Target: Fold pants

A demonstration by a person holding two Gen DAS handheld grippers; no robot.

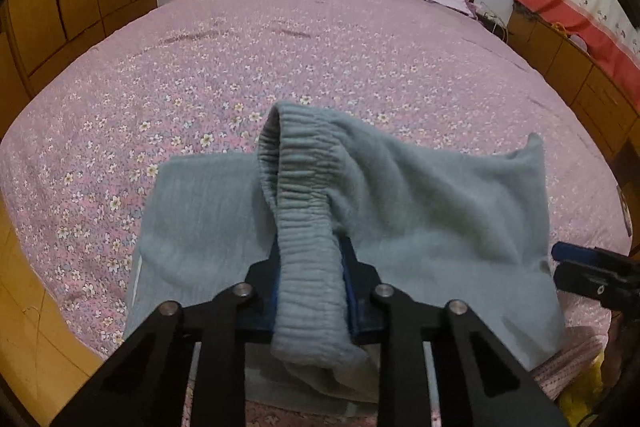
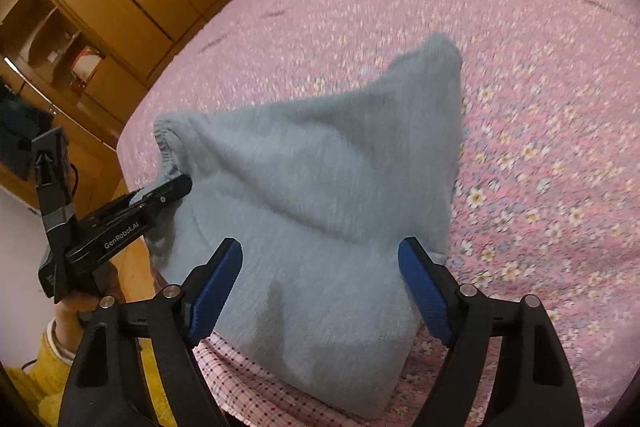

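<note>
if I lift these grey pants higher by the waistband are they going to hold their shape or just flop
Probably flop: the pants already sag in soft folds from the waistband pinched in the left tongs. The fuzzy fabric likely grips rather than slips. The right tongs stand open, so one side lacks support.

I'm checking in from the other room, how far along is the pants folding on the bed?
Partly done. The grey pants already lie doubled in layers on the pink bedspread. In hand: the left tongs grip the elastic waistband, lifted. The right tongs are open over the cloth. Left: lay the waistband down and flatten.
</note>
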